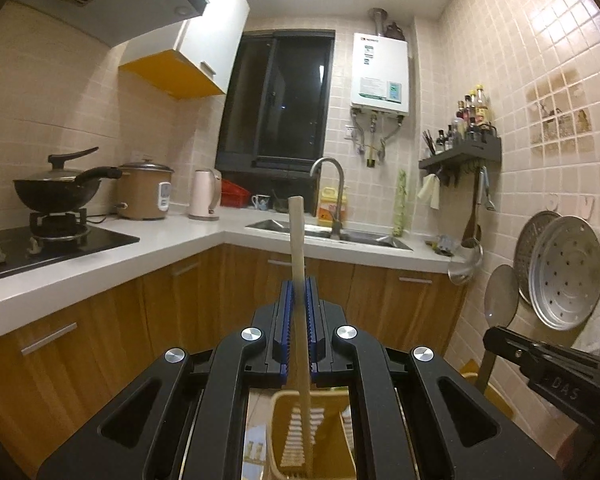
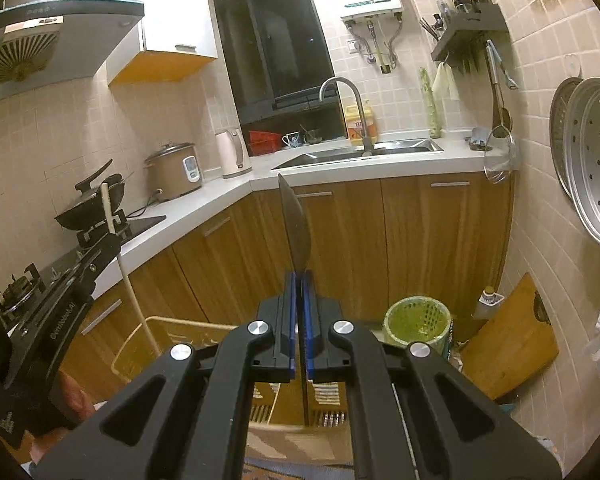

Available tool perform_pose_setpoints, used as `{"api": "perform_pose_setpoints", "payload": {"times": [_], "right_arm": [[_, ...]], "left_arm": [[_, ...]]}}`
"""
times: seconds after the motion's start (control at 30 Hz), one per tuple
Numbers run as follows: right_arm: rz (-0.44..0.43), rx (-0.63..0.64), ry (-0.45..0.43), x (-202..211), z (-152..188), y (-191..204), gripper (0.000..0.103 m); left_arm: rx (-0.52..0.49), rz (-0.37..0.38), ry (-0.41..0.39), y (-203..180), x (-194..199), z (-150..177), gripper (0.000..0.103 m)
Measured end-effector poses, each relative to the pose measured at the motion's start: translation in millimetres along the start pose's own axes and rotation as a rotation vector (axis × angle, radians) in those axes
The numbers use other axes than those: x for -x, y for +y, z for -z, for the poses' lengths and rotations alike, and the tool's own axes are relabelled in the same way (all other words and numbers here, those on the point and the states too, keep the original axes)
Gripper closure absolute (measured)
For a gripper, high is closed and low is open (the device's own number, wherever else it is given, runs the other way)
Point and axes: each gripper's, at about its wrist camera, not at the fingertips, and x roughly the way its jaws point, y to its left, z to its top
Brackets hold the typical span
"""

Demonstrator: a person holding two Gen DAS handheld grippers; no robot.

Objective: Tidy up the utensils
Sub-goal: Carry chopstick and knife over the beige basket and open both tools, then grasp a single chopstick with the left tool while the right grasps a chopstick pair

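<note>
Grippers both clenched: my left gripper [image 1: 300, 280] grasps a pale wooden stick-handled utensil [image 1: 297, 236] pointing to 12 o'clock, my right gripper [image 2: 299, 276] a dark metal spatula [image 2: 296, 224]. Cream slotted plastic basket [image 2: 140, 344] sits at 8 o'clock, below the white counter [image 2: 220, 196] edge.

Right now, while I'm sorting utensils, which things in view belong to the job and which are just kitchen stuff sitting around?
Part of the job:
- wooden utensil, clamped in the left hand-held gripper
- metal spoon, clamped in the right hand-held gripper
- yellow basket below

Just around:
- wok
- rice cooker
- kettle
- green bin
</note>
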Motion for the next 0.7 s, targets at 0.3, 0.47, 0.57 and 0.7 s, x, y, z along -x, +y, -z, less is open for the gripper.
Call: {"api": "perform_pose_setpoints", "payload": {"times": [0.3, 0.47, 0.57, 0.7], "right_arm": [[-0.039, 0.011, 0.037, 29.9, 6.0, -5.9, 0.084], [-0.058, 0.038, 0.042, 60.4, 0.7, -7.3, 0.083], [-0.069, 0.064, 0.039, 82.3, -3.5, -5.7, 0.079], [-0.073, 0.119, 0.041, 115.9, -7.7, 0.7, 0.075]], "left_arm": [[-0.011, 0.068, 0.040, 17.1, 46.8, -11.2, 0.068], [0.016, 0.077, 0.113, 40.7, 77.9, -25.0, 0.068], [0.053, 0.087, 0.241, 60.0, 88.9, -31.9, 0.068], [0.105, 0.120, 0.431, 84.8, 96.0, -28.6, 0.064]]}}
